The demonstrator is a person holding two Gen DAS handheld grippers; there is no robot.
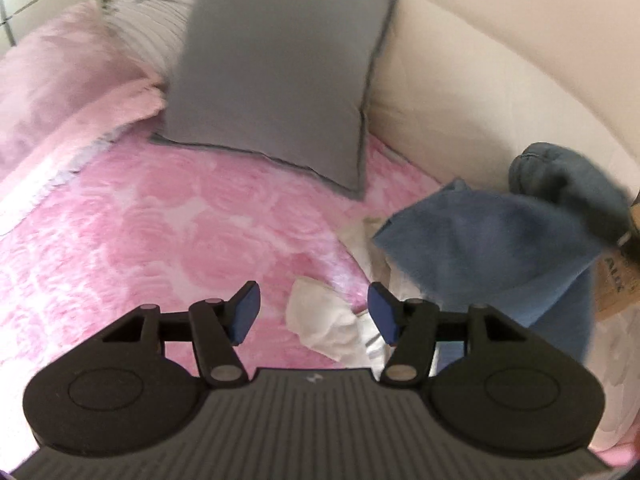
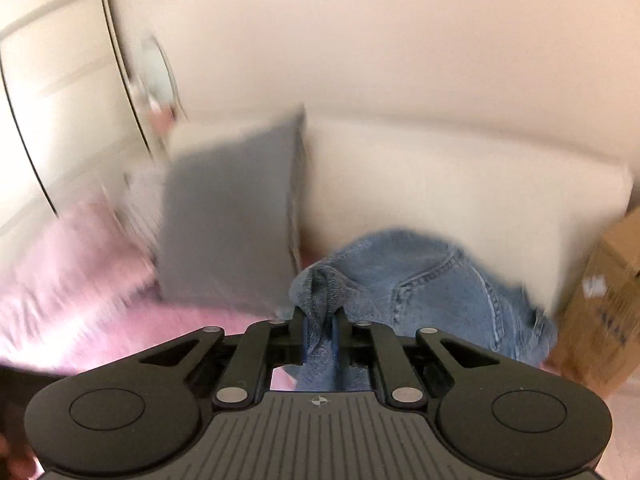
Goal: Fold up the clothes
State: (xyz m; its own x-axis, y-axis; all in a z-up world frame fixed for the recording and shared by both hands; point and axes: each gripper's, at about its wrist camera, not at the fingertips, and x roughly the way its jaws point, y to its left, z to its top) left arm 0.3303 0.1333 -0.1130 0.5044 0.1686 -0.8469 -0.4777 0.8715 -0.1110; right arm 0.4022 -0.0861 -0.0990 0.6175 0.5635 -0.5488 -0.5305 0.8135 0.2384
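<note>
- The jeans (image 2: 420, 276) hang bunched in the air over the right side of the bed, near the white headboard (image 2: 460, 184), a fold of denim pinched between the right tongs (image 2: 320, 320).
- The left tongs (image 1: 314, 312) are spread apart, holding nothing, above white clothes (image 1: 328, 328) on the pink bedspread (image 1: 180, 220).
- A grey pillow (image 1: 280, 80) leans against the headboard.
- A cardboard box (image 2: 604, 300) stands beside the bed.
</note>
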